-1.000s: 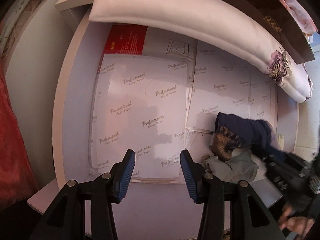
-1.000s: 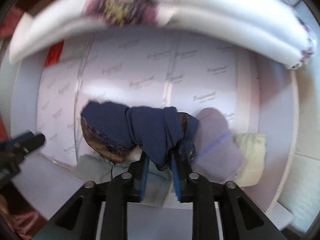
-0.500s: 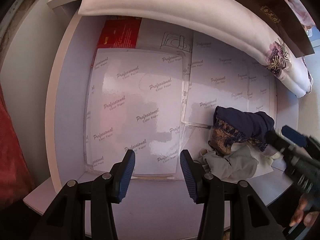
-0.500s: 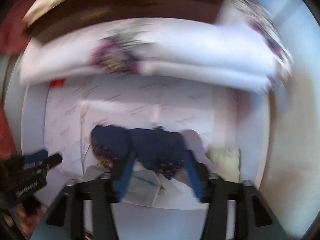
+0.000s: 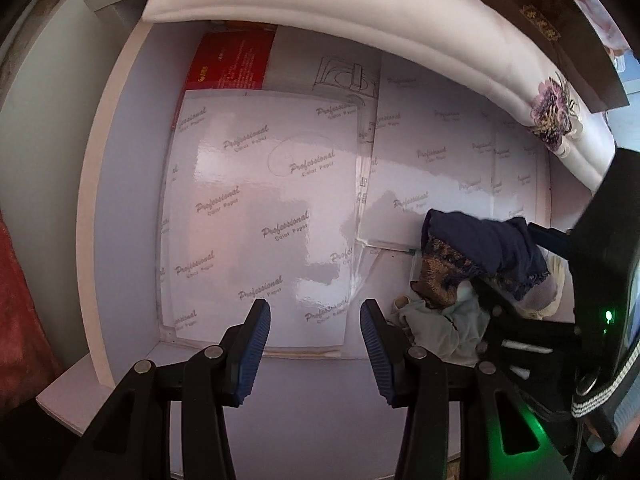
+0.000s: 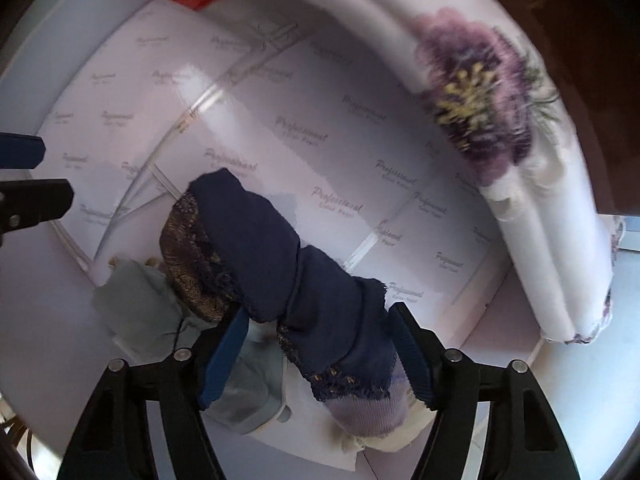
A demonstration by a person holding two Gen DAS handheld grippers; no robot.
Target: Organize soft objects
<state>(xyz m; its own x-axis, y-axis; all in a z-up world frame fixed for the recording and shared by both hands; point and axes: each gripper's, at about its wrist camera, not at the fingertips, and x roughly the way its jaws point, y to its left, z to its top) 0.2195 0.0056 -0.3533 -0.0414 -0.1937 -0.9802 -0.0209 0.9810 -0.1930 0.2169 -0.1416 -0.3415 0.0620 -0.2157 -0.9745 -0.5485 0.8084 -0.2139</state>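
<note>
Pale lilac tabletop (image 5: 312,400) filled most of my left wrist view, and glossy white sheets (image 5: 260,220) printed with "Professional Color Paper" lay flat over its middle, a red-covered packet (image 5: 232,60) showing from under their far edge. Along the back ran a long white padded cushion (image 5: 360,28) with a purple flower printed near its right end, and dark wood rose behind it. A reddish cloth (image 5: 20,300) hung at the left edge. My left gripper (image 5: 316,344) hovered over the near edge of the sheets with its blue pads apart and nothing between them. To its right sat the pile of soft things: a navy cloth (image 5: 484,244) with a gold-brown patterned band lay over a pale green cloth (image 5: 436,332), and my right gripper (image 5: 520,308) stood at that pile. From my right wrist view the same printed sheets (image 6: 320,140) covered the table (image 6: 48,320), and the cushion (image 6: 540,220) curved round the right side, its flower blurred. My right gripper (image 6: 316,352) had just been opening; its pads stood apart on either side of the navy cloth (image 6: 320,292), which lay between them, unsqueezed. Under the navy cloth were the pale green cloth (image 6: 136,300), a lilac knit piece (image 6: 368,412) and a cream piece (image 6: 400,436) at the near edge.
</note>
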